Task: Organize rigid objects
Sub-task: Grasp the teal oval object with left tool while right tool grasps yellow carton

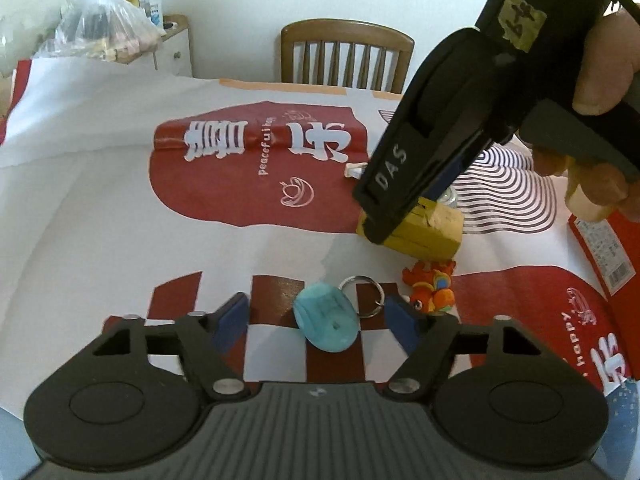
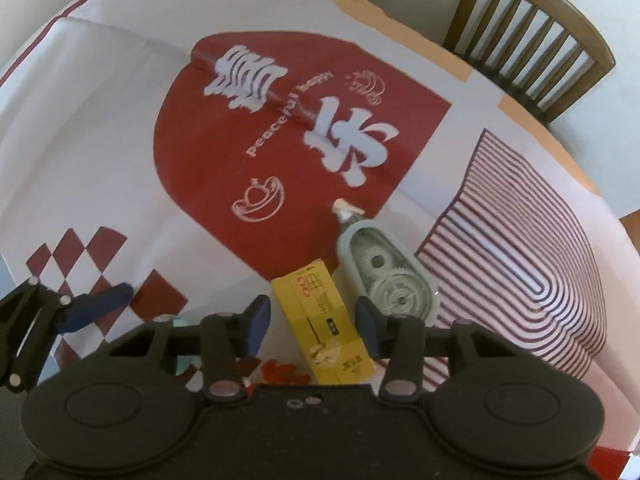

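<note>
Left wrist view: my left gripper (image 1: 316,318) straddles the turquoise keychain tag (image 1: 326,317), pads wide of it, not touching. My right gripper (image 1: 394,226) hides part of the yellow box (image 1: 430,236).

Right wrist view: my right gripper's pads bracket the yellow box with gaps either side; the box's near end is hidden behind the gripper body. The correction tape dispenser (image 2: 386,270) lies just beside it.

Black left gripper (image 1: 316,316) and right gripper (image 2: 312,316): 2 blue-padded jaws, silver pivots; tape label, perhaps handwritten.

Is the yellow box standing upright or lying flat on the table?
Lying flat: the yellow box rests on its broad printed face between the right gripper's pads.
</note>
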A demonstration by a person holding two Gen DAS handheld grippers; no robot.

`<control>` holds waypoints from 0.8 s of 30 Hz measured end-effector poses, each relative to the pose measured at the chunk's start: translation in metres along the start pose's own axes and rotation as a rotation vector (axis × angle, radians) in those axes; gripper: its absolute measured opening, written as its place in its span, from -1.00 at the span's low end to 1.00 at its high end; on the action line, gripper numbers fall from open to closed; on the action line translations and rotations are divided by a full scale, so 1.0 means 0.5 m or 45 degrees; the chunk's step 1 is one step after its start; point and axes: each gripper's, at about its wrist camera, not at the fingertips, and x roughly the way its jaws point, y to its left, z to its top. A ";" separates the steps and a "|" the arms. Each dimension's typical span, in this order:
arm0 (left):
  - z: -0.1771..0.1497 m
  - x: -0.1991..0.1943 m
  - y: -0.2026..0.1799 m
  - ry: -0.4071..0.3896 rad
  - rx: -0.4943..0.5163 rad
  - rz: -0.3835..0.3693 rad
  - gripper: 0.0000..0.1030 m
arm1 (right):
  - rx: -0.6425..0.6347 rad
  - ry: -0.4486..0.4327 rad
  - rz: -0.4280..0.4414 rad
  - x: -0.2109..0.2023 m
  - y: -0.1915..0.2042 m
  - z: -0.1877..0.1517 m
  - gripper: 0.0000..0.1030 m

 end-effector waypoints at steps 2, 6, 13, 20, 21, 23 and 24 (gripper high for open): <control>0.000 0.000 -0.001 -0.002 0.010 0.016 0.24 | -0.018 0.009 -0.010 0.001 0.009 -0.002 -0.20; 0.002 0.002 -0.008 -0.001 0.032 0.052 0.06 | -0.028 0.031 -0.021 0.006 0.022 -0.008 -0.25; 0.004 0.001 -0.015 0.016 0.053 0.013 -0.35 | -0.008 0.023 -0.046 0.003 0.026 -0.024 -0.39; 0.009 -0.001 0.000 0.040 0.025 -0.025 -0.35 | 0.009 0.028 -0.049 -0.012 0.014 -0.038 -0.44; 0.010 -0.002 0.003 0.046 0.016 -0.031 -0.35 | 0.009 0.032 -0.050 -0.016 0.012 -0.042 -0.44; 0.008 -0.004 0.005 0.051 0.009 -0.034 -0.35 | 0.014 0.036 -0.048 -0.023 0.009 -0.049 -0.44; 0.008 -0.006 0.006 0.053 0.009 -0.034 -0.35 | 0.014 0.036 -0.048 -0.027 0.008 -0.054 -0.44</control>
